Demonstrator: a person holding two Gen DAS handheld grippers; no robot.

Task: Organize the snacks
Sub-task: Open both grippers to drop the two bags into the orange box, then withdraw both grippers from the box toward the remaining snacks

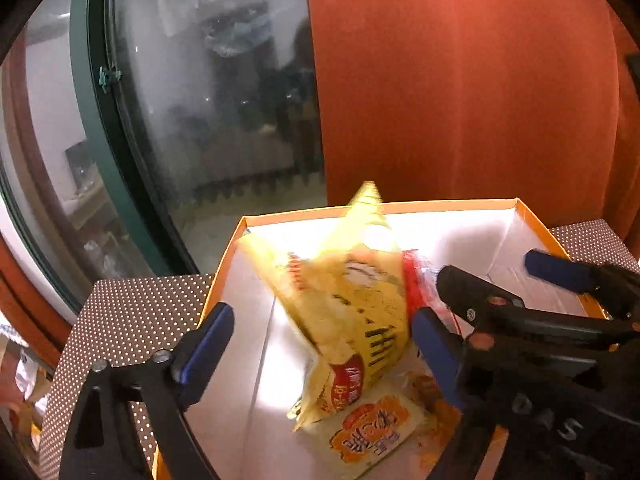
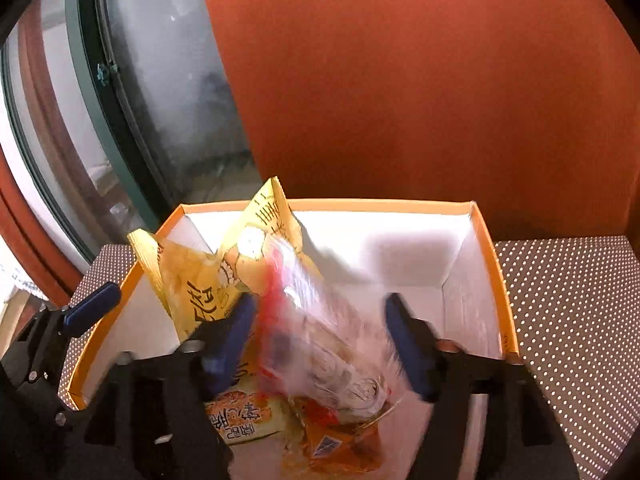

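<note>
An orange-rimmed white box [image 1: 440, 205] [image 2: 380, 204] holds the snacks. A yellow chip bag [image 1: 352, 304] [image 2: 200, 280] stands tilted in it, blurred. A clear packet with a red edge [image 2: 320, 320] [image 1: 416, 288] is blurred beside it. Flat orange-and-white packets [image 1: 372, 436] [image 2: 244, 416] lie on the box floor. My left gripper [image 1: 324, 356] is open, its blue pads either side of the yellow bag. My right gripper [image 2: 324, 344] is open around the clear packet, not clamping it. The right gripper's fingers [image 1: 480, 292] show in the left wrist view.
The box sits on a brown white-dotted tablecloth [image 1: 132, 312] [image 2: 568, 300]. A red-orange wall [image 1: 460, 80] stands behind the box. A green-framed window [image 1: 200, 100] is at the left.
</note>
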